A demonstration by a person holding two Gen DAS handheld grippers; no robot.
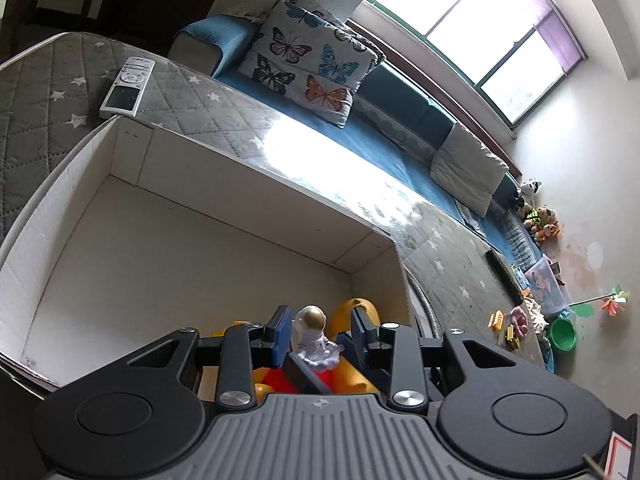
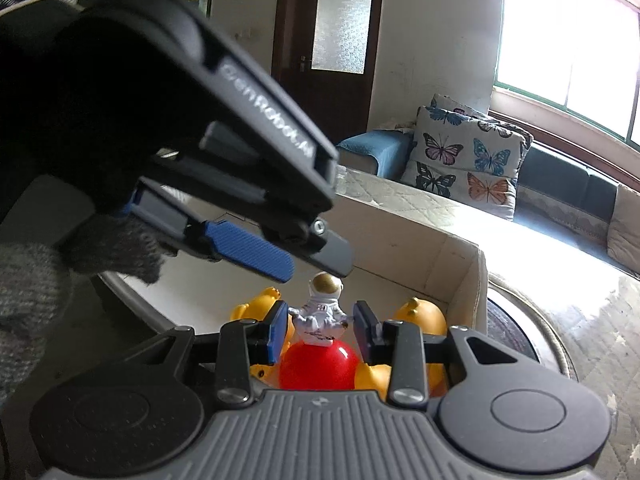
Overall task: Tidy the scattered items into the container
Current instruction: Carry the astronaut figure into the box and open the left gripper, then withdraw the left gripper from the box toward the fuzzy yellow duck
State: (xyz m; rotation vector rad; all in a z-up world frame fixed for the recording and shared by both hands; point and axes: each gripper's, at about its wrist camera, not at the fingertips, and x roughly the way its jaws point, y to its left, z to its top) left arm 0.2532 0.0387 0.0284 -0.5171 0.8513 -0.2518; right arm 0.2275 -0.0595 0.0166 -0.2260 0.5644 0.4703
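Observation:
A small white astronaut figure with a gold visor [image 1: 314, 334] [image 2: 320, 310] sits between the open fingers of both grippers, over the corner of a white cardboard box [image 1: 168, 184] [image 2: 468, 276]. My left gripper [image 1: 320, 330] is open around it and shows from the side in the right wrist view [image 2: 280, 256], just above the figure. My right gripper [image 2: 320, 330] is open, its blue pads apart from the figure's sides. Below lie yellow duck toys [image 1: 356, 312] [image 2: 420, 314] and a red ball [image 2: 318, 366] [image 1: 280, 380] in the box.
The box stands on a grey star-quilted table cover [image 1: 48, 80] with a white remote [image 1: 127, 86] beyond it. A blue sofa [image 1: 400, 152] with a butterfly cushion [image 1: 308, 68] [image 2: 464, 156] is behind. Toys and a green bowl [image 1: 563, 334] lie at the far right.

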